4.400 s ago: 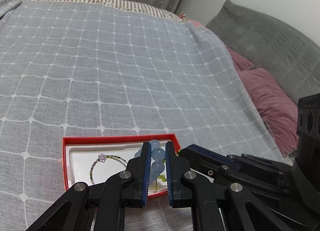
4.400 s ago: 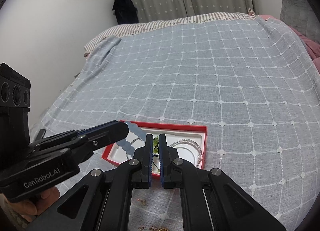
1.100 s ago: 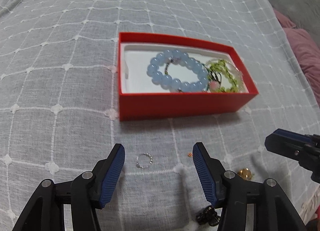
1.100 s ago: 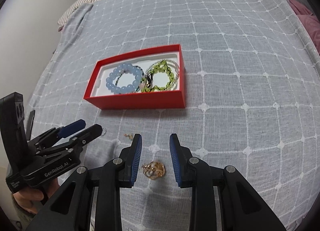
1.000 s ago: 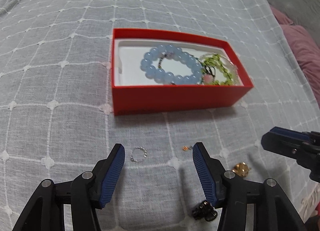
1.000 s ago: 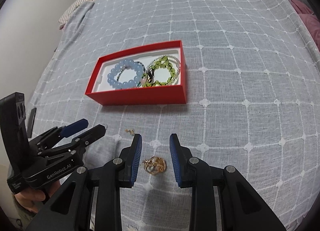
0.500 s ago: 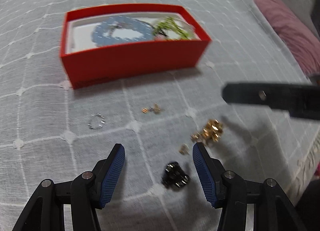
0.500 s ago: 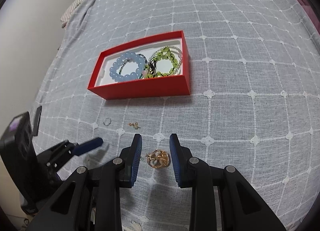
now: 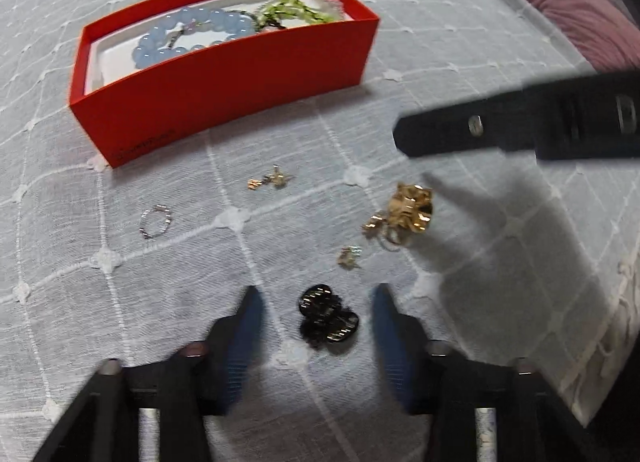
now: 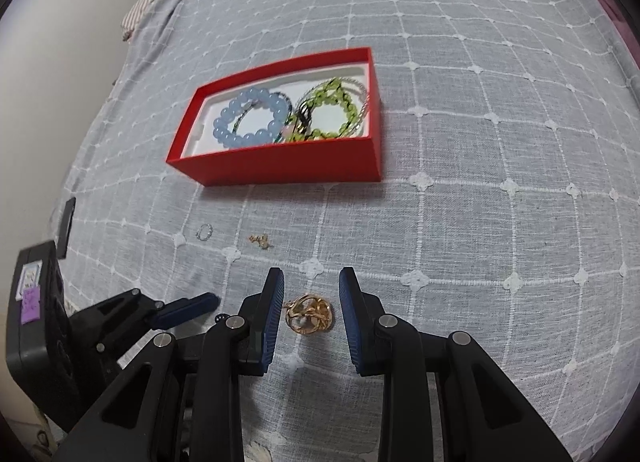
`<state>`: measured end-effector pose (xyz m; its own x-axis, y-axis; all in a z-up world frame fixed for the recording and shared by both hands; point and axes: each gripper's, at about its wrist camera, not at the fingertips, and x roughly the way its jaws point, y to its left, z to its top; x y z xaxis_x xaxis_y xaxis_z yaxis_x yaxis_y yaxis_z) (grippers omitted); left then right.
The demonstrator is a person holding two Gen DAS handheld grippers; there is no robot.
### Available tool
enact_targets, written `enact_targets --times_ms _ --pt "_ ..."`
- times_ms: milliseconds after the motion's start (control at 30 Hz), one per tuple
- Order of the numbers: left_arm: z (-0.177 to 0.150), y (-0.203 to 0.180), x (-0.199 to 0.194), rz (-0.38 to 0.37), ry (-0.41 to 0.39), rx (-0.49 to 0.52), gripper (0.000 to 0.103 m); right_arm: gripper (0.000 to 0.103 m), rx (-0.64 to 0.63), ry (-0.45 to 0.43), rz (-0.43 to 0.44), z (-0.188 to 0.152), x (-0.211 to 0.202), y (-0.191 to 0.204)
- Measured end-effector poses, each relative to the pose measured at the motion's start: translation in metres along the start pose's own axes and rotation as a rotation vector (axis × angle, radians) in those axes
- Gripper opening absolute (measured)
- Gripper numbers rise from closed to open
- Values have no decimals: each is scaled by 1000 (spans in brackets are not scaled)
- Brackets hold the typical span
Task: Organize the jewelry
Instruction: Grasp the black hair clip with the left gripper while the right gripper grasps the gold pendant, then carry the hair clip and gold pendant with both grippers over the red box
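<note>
- Red box [image 10: 280, 172] on the bed held a blue bead bracelet [image 10: 250, 118] beside a green bead bracelet [image 10: 332, 110], white-lined.
- Grey gridded bedspread [image 10: 480, 142] carried loose pieces: silver ring [image 10: 204, 231], small gold earring [image 10: 260, 240].
- Left claw [image 9: 316, 302] gaped around black earrings [image 9: 328, 318]; right claw [image 10: 311, 294] gaped around tangled gold jewelry [image 10: 309, 314].
</note>
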<state>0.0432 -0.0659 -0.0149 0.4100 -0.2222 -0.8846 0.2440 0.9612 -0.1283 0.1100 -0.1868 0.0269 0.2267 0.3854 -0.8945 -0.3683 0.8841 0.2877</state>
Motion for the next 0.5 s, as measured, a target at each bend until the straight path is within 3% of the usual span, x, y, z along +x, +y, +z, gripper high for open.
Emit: enact_targets --times_ms 100,500 --pt "1 2 -3 -2 -9 -1 24 31 -13 27 -12 -3 8 2" --pt "2 30 -21 5 -54 -85 24 31 -68 88 -62 -8 24 12"
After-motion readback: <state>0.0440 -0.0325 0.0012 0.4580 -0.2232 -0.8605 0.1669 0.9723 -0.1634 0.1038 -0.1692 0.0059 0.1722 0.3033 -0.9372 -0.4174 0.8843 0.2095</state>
